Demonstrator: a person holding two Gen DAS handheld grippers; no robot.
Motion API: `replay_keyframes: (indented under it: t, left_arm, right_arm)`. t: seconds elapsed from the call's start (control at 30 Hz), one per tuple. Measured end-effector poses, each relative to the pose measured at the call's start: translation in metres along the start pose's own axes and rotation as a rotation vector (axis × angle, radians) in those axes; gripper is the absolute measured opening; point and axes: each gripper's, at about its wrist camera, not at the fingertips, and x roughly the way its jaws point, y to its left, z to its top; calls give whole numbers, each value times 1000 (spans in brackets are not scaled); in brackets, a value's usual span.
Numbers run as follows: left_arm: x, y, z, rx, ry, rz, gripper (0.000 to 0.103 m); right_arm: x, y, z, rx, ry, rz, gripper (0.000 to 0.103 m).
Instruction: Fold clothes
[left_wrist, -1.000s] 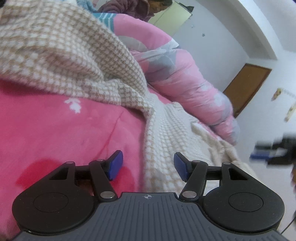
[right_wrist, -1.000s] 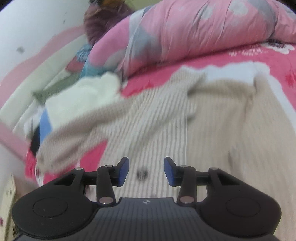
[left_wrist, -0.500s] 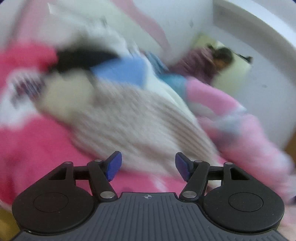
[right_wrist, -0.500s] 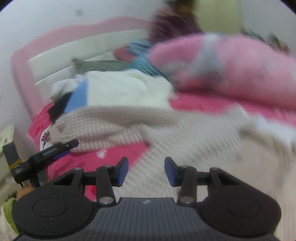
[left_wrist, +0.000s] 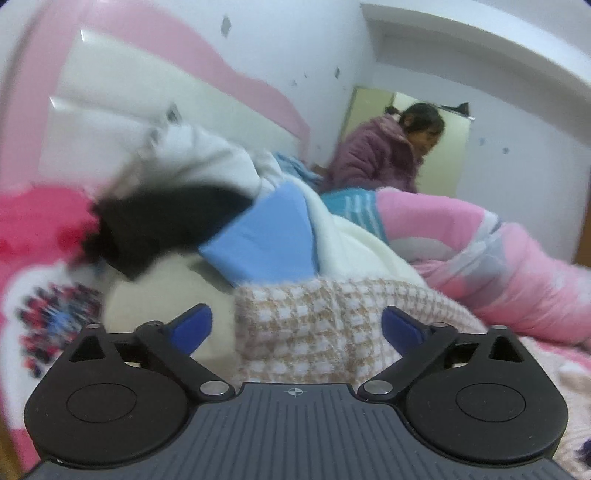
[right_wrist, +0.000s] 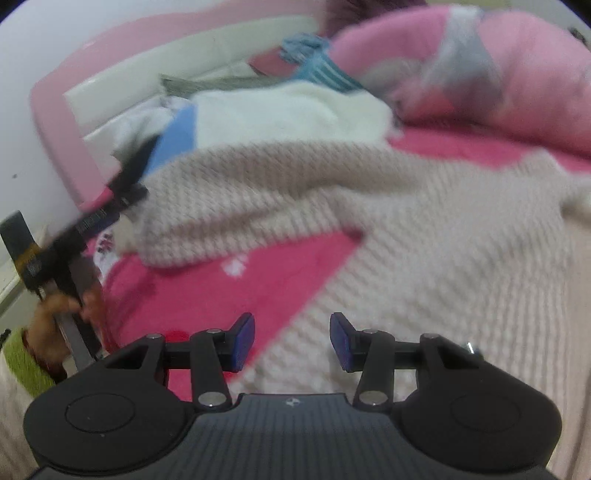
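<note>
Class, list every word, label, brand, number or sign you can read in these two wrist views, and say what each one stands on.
No readable words or numbers in either view.
Left gripper body: a small crosshair mark, no letters.
Right gripper body: a small emblem, too small to read.
The left gripper seen in the right wrist view: a yellow and black label and pale marks along a finger, too blurred to read.
Red bedsheet: white flower prints only, no text.

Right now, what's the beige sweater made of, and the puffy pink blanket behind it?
The beige sweater looks like a chunky knit, wool or acrylic: a matte, bumpy, checked weave shows. The puffy pink blanket looks like a padded quilt in smooth woven cloth with a slight sheen; its filling can't be told.
</note>
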Motion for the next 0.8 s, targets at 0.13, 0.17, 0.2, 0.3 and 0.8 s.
replay_keyframes:
  t: [0.13, 0.17, 0.2, 0.3, 0.8]
  left_arm:
    - [9, 3, 1, -5, 57, -55, 40]
    - [7, 0, 3, 14, 61, -51, 32]
    - [5, -5, 5, 34, 62, -38, 11]
    - [-7, -21, 28, 38, 38, -29, 2]
    - [70, -68, 243, 141, 30, -41, 0]
  right_arm:
    - [-5, -27, -15, 123, -13, -12, 48]
    - [-6, -32, -19, 143, -19, -15, 48]
    - [-6, -36, -21, 154, -25, -22, 48]
    - [-4, -45, -31, 163, -38, -50, 48]
    - [1, -71, -47, 171, -97, -21, 47]
